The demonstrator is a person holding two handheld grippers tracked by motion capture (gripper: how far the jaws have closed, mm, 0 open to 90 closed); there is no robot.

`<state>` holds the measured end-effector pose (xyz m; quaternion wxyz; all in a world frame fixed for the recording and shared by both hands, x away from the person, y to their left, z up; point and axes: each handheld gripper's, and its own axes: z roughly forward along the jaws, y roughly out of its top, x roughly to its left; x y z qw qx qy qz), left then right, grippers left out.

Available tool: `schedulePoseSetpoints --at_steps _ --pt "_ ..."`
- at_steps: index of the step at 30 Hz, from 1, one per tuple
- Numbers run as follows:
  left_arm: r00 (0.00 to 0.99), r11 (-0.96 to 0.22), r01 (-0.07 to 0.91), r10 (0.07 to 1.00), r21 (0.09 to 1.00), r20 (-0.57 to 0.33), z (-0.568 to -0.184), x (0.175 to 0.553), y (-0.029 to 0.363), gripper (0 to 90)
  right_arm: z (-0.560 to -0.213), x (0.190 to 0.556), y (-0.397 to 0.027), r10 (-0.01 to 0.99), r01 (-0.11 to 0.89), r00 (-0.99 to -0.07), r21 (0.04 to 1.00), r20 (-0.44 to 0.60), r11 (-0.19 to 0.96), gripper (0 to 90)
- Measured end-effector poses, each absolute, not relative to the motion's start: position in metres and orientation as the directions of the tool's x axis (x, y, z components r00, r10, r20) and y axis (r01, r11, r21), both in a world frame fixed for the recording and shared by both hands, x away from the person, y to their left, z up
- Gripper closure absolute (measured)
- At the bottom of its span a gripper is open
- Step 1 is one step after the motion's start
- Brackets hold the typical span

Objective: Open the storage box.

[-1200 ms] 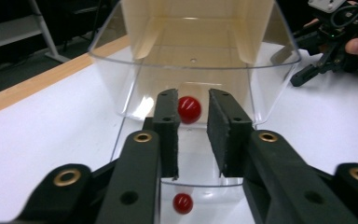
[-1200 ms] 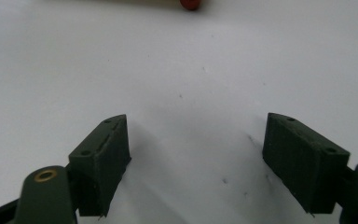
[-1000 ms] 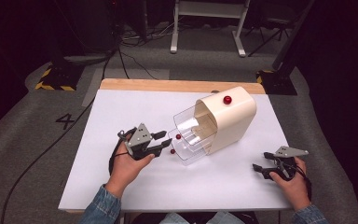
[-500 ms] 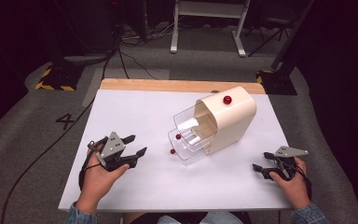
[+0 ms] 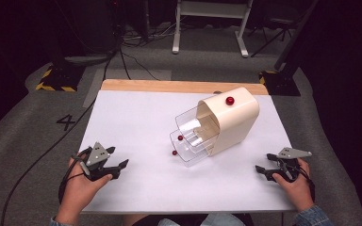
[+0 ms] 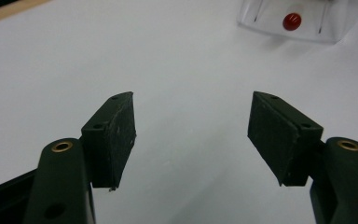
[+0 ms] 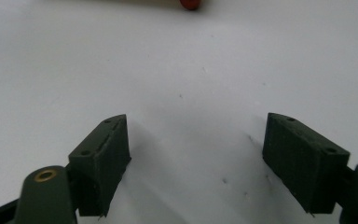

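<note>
A: Where's the drawer unit [image 5: 219, 125]?

B: Mid-table [image 5: 136, 117], drawers pulled out toward the left gripper [image 5: 115, 167], which sits well apart at the near left.

A: Its jaws?

B: Just been opening, nothing between them. Right gripper [image 5: 264, 172] spread wide too, empty, near right.

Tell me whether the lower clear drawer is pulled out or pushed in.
Pulled out: the lower clear drawer juts from the cream cabinet, past the upper drawer.

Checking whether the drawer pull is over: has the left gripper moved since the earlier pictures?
Yes. The left gripper has backed away from the clear drawers, toward the table's near left corner; its jaws have just been opening, nothing between them.
</note>
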<state>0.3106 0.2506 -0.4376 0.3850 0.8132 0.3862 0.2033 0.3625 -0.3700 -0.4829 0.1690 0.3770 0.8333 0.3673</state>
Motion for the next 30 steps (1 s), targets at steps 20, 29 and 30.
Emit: schedulePoseSetpoints --at_steps 20,29,30 --pt "0.581 -0.408 0.604 0.813 0.685 -0.027 -0.481 0.327 0.255 21.6 -0.483 0.362 -0.370 0.753 0.502 -0.658 0.742 -0.006 0.445 23.0" --pt "0.594 -0.431 0.594 0.805 0.679 -0.008 -0.482 0.327 0.253 17.9 -0.483 0.362 -0.370 0.753 0.502 -0.658 0.742 -0.006 0.445 23.0" --pt "0.594 -0.431 0.597 0.805 0.677 -0.011 -0.482 0.327 0.253 17.9 -0.483 0.362 -0.370 0.753 0.502 -0.658 0.742 -0.006 0.445 23.0"
